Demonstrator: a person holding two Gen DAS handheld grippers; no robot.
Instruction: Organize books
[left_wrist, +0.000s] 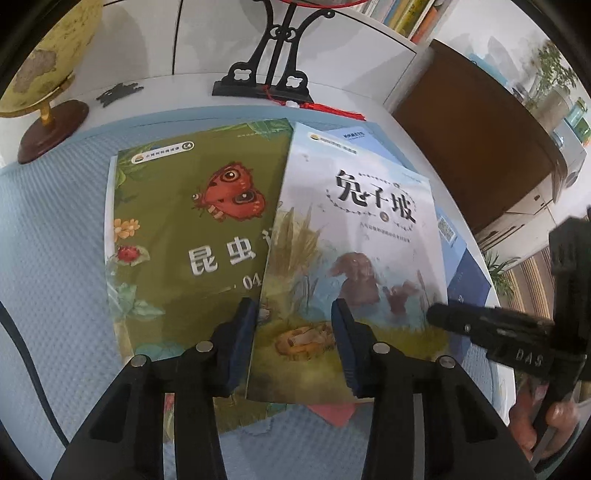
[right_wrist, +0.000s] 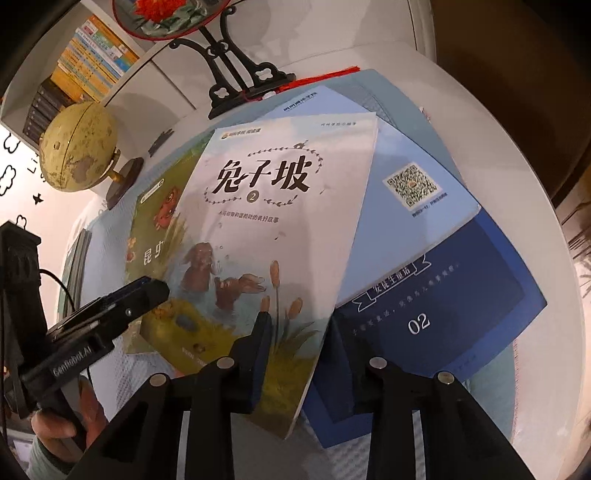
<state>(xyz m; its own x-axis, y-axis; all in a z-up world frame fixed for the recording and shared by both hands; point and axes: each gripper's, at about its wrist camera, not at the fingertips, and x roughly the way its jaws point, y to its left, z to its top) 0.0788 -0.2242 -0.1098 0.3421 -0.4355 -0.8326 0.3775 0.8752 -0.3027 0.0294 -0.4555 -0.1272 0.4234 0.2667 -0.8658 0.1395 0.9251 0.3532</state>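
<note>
Nearest the left wrist camera, the left gripper (left_wrist: 295, 343) stands over the lower left corner of the rabbit book (left_wrist: 354, 258), its two blue-padded fingers (left_wrist: 242, 343) astride that corner with the jaws partly apart; whether the pads press on the cover cannot be told. The right gripper (right_wrist: 295, 350) straddles the same book's lower right edge, one finger lying on top of the cover and the other hidden beneath the raised page edge, so whether it is clamped cannot be told either. Each gripper also shows in the other's view, held in a hand (left_wrist: 554, 417). Three books lie overlapping on the light blue mat (left_wrist: 55, 240): the rabbit book on top and tilted, the green insect book (left_wrist: 192, 229) under its left side, and the blue book marked 02 (right_wrist: 443, 288) under its right side, its pale upper half bearing one QR code. A red sheet (left_wrist: 336, 415) peeks from beneath the rabbit book's near edge. Farther back on the white table (right_wrist: 461, 92) stand one yellowish globe (right_wrist: 79, 147) on a dark base, one small black ornament (left_wrist: 120, 92) lying flat, and one black carved stand (left_wrist: 273, 62) with a red tassel (left_wrist: 332, 110). Beyond, a white shelf holds a row of many upright books (right_wrist: 96, 51).
</note>
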